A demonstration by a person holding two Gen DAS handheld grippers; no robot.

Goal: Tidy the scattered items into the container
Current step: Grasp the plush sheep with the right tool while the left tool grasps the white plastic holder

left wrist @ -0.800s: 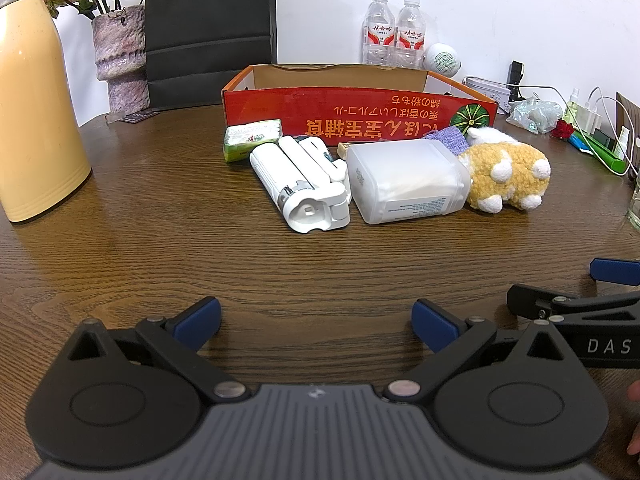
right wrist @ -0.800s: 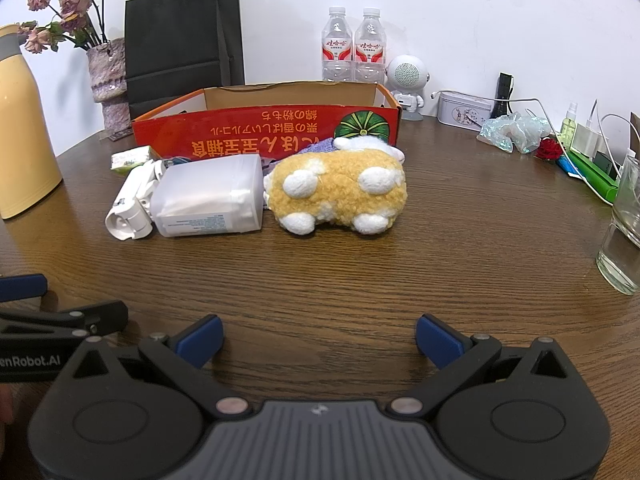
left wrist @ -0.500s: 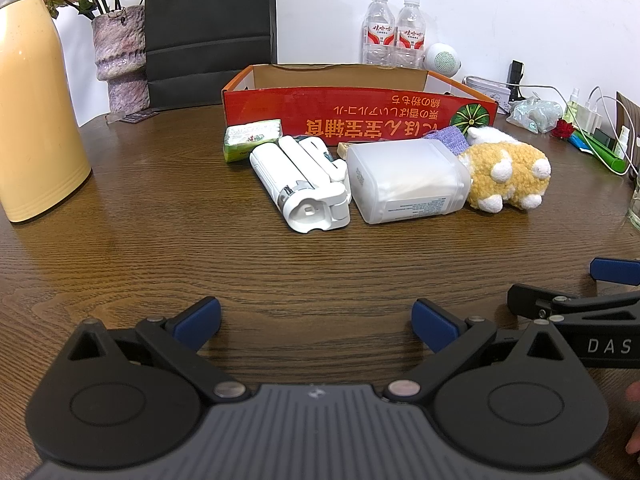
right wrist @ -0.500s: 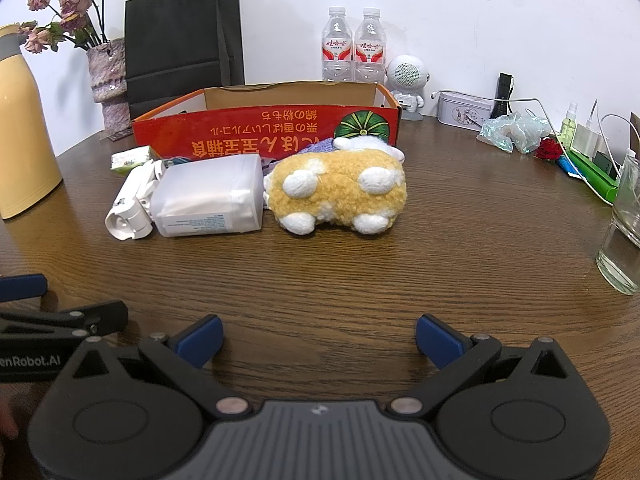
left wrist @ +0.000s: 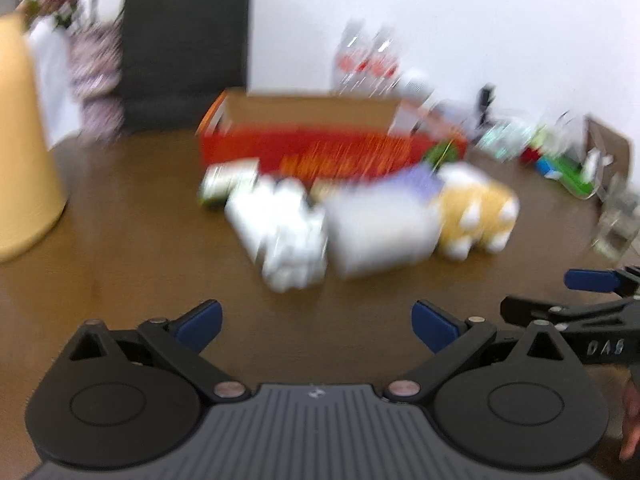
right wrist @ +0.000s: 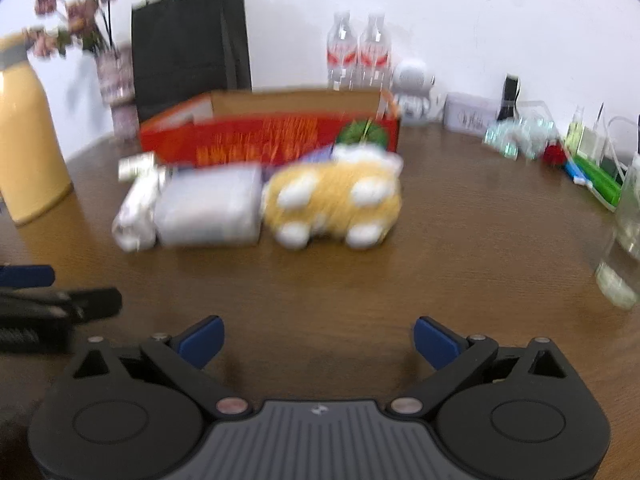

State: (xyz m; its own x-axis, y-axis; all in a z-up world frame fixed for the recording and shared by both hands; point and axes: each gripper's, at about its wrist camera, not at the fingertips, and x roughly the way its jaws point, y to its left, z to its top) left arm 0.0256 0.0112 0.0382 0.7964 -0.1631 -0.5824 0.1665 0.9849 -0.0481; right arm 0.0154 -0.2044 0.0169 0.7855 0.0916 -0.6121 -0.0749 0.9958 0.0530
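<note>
Items lie in a row just before the box [right wrist: 272, 140]: plush [right wrist: 334, 204] at right, tub [right wrist: 210, 210] touching it, white tool [left wrist: 286, 236] and small packet [left wrist: 228, 182] leftward. Left gripper [left wrist: 316, 322] and right gripper [right wrist: 318, 338] both wide, holding nothing, near table's front edge. Advice: right takes plush first, gripping its body. Box inside hidden behind front wall; views blurred
</note>
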